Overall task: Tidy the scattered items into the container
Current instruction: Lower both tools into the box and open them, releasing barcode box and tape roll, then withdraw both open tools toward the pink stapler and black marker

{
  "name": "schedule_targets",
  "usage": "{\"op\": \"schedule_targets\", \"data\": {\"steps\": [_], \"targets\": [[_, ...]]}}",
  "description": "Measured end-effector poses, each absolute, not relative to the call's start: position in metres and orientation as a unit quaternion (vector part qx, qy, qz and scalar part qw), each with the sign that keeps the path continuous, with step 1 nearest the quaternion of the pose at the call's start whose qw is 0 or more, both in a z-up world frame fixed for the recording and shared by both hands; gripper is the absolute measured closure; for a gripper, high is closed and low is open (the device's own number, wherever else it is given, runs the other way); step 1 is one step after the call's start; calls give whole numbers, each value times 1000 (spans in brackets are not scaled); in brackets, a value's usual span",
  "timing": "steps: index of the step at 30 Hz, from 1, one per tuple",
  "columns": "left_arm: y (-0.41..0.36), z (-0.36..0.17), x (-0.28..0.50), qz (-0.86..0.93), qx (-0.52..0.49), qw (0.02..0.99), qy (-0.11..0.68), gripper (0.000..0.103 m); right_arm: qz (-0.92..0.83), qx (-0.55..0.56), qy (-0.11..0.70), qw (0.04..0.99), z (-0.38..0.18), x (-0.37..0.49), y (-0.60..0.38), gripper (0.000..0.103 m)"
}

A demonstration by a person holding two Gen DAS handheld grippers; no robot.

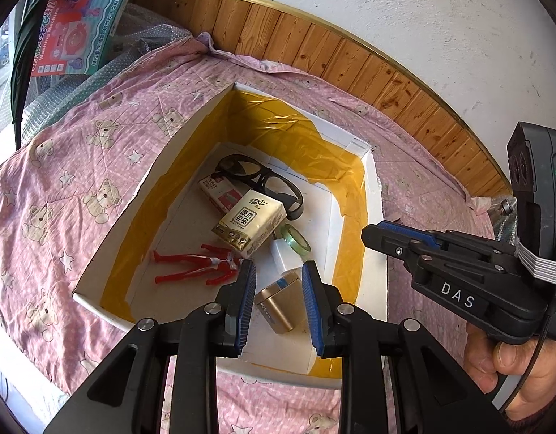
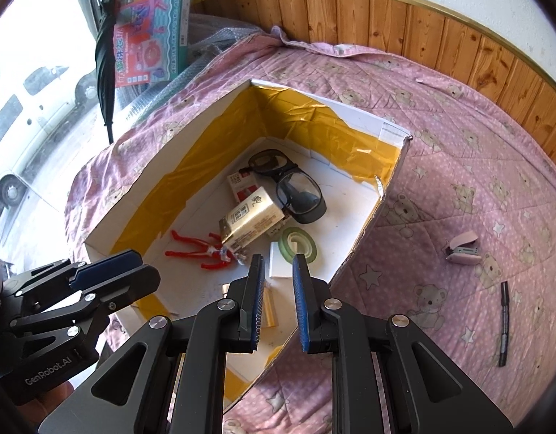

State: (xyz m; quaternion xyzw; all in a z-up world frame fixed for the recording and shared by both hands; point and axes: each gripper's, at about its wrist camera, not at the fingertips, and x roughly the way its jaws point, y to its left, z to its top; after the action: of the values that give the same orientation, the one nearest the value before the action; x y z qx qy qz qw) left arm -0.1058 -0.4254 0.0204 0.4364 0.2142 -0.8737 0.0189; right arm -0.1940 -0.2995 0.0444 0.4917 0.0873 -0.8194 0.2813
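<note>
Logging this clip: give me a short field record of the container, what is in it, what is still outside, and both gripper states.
container: open white box lined with yellow tape, on a pink bear-print quilt
inside: glasses, tissue pack, red figure, green tape roll, gold canister, small red and white box
still outside: pink stapler, black marker, both on the quilt right of the box
left hand-held gripper: open, empty, over the box
right hand-held gripper: open, empty, over the box
</note>
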Motion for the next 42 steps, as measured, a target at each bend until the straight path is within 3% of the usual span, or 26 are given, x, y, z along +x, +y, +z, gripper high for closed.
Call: {"op": "schedule_targets", "data": {"steps": [27, 42], "targets": [[-401, 56, -55, -888, 414, 7, 200, 75, -813, 496, 10, 304, 46, -105, -267, 85], [-319, 61, -59, -887, 431, -56, 158, 75, -826, 503, -68, 245, 27, -92, -164, 84]]}}
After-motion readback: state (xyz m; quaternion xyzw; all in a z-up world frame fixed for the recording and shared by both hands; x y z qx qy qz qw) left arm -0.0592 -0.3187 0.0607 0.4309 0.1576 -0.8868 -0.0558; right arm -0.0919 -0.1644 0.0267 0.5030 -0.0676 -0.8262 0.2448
